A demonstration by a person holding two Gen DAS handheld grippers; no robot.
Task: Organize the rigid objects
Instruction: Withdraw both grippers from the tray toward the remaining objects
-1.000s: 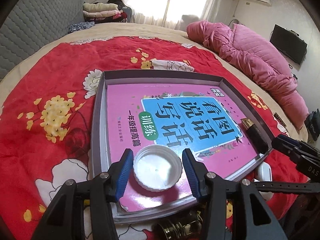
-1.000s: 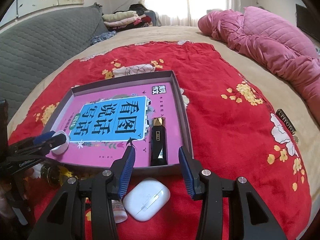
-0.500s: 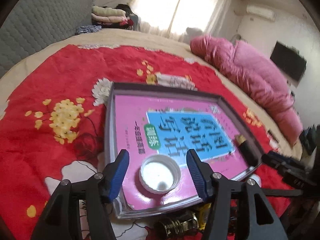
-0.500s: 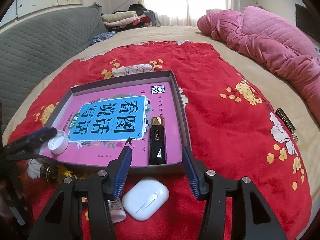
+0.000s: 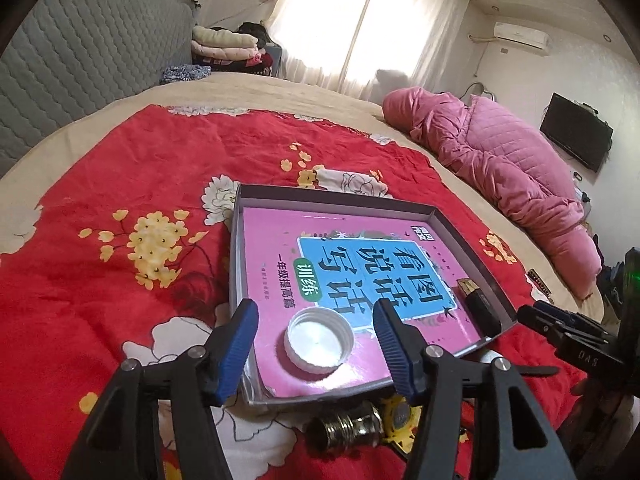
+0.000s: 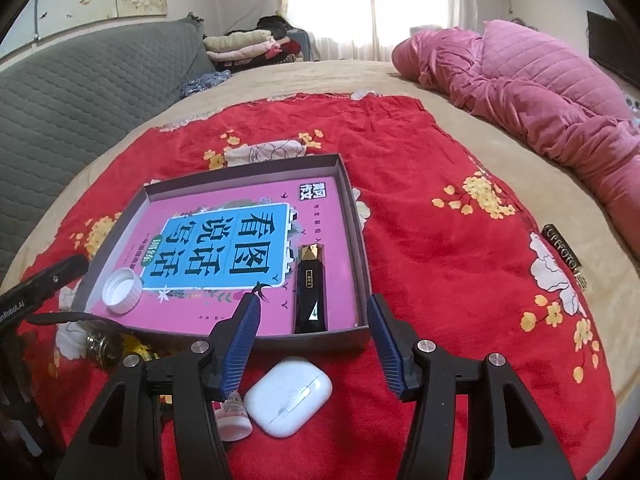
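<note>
A shallow grey box lies on the red floral blanket and holds a pink book. A white bottle cap lies open side up on the book's near corner. A black and gold lipstick lies along the box's right wall. My left gripper is open and empty, its fingers either side of the cap and above it. My right gripper is open and empty above the box's near wall. A white earbud case lies on the blanket below it.
A small pink-and-white jar lies beside the earbud case. A brass bulb base with something yellow lies by the box's near corner. A dark labelled stick lies at the blanket's right edge. A pink quilt is heaped at the far right.
My left gripper has let go of the white cap, opened wider and drawn back and up. The cap now lies on the book. My right gripper has barely moved.
</note>
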